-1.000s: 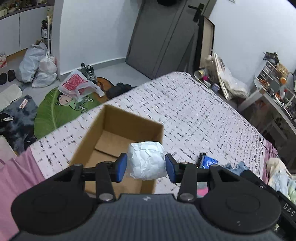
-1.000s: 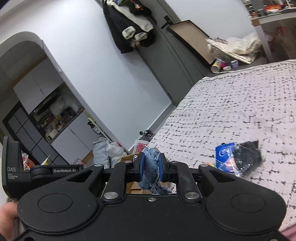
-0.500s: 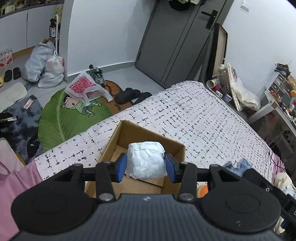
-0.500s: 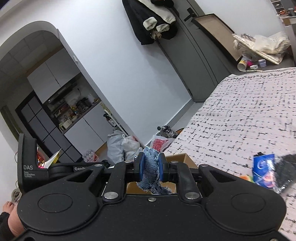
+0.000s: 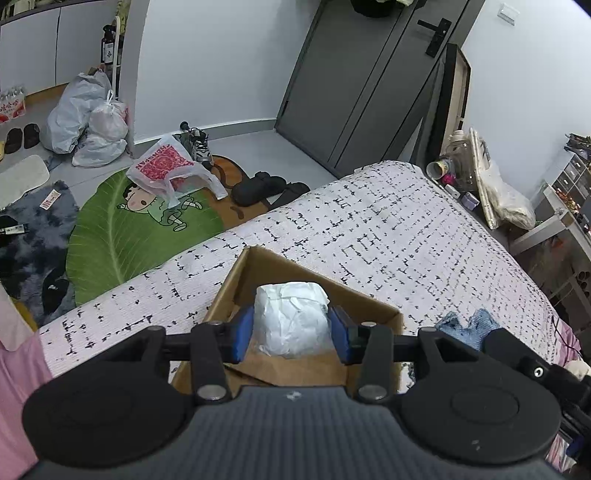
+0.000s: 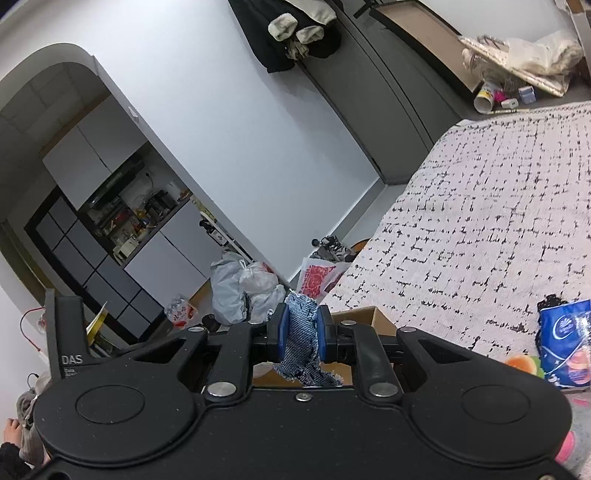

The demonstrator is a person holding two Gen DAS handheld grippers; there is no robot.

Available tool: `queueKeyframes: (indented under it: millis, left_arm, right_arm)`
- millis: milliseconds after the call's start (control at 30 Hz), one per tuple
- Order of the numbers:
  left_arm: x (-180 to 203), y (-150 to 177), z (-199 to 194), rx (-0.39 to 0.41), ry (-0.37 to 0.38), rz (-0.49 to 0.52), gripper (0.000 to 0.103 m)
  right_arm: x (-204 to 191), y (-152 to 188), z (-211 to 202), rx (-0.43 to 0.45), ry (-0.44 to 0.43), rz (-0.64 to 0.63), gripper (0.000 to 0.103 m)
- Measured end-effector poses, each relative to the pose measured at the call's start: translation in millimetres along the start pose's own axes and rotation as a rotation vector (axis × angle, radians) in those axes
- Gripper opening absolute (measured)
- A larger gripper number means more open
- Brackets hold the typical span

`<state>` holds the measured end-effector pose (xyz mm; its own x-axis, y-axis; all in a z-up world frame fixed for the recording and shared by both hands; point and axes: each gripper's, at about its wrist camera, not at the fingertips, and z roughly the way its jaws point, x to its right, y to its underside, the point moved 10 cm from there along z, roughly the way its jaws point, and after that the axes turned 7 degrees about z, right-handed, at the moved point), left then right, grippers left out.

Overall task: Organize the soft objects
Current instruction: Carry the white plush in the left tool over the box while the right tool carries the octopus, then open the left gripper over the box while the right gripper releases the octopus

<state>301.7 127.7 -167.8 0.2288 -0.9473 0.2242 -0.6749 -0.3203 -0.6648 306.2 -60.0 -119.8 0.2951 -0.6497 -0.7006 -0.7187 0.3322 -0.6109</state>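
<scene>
1. We look forward along the right gripper (image 6: 300, 332), whose blue pads (image 6: 281, 328) are clamped on a scrap of frayed denim (image 6: 301, 345) that hangs down between them.
2. Just past the fingers sits an open cardboard box (image 6: 364, 318) on a bed (image 6: 480, 236) covered in white cloth with black dashes.
3. At the right edge, a blue packet (image 6: 565, 343) lies on the bed beside something orange and green (image 6: 524, 363).
4. Beyond the bed's corner, grey and white bags (image 6: 243, 284) and a red-printed bag (image 6: 319, 277) lie on the floor.
5. A dark coat (image 6: 295, 33) hangs on a grey door at the top.
6. At lower left, part of the other gripper (image 6: 68, 339) shows, lettered DAS.
</scene>
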Motion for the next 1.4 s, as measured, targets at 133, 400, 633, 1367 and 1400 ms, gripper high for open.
queueKeyframes:
  millis: [133, 400, 633, 1367, 1400]
  left_arm:
    - [-6.2, 4.3, 16.0, -0.018, 0.008, -0.025, 0.044]
    - [-21.1, -2.5, 22.3, 0.051, 0.025, -0.095, 0.051]
    - [-13.5, 2.0, 24.4, 0.04, 0.032, -0.053, 0.061]
    - [16.2, 9.6, -17.6, 0.083, 0.026, 0.044, 0.084]
    - [16.7, 9.5, -20.3, 0.086, 0.02, 0.044, 0.084]
  right_arm:
    - [8.3, 2.3, 10.7, -0.013, 0.01, 0.016, 0.016]
    - [15.3, 11.1, 28.3, -0.044, 0.031, 0.028, 0.016]
    - [16.0, 16.7, 36.6, -0.051, 0.056, 0.026, 0.021]
    - [37.0, -14.2, -24.6, 0.054, 0.291, 0.046, 0.102]
    - [38.3, -16.6, -29.1, 0.065, 0.306, 0.043, 0.102]
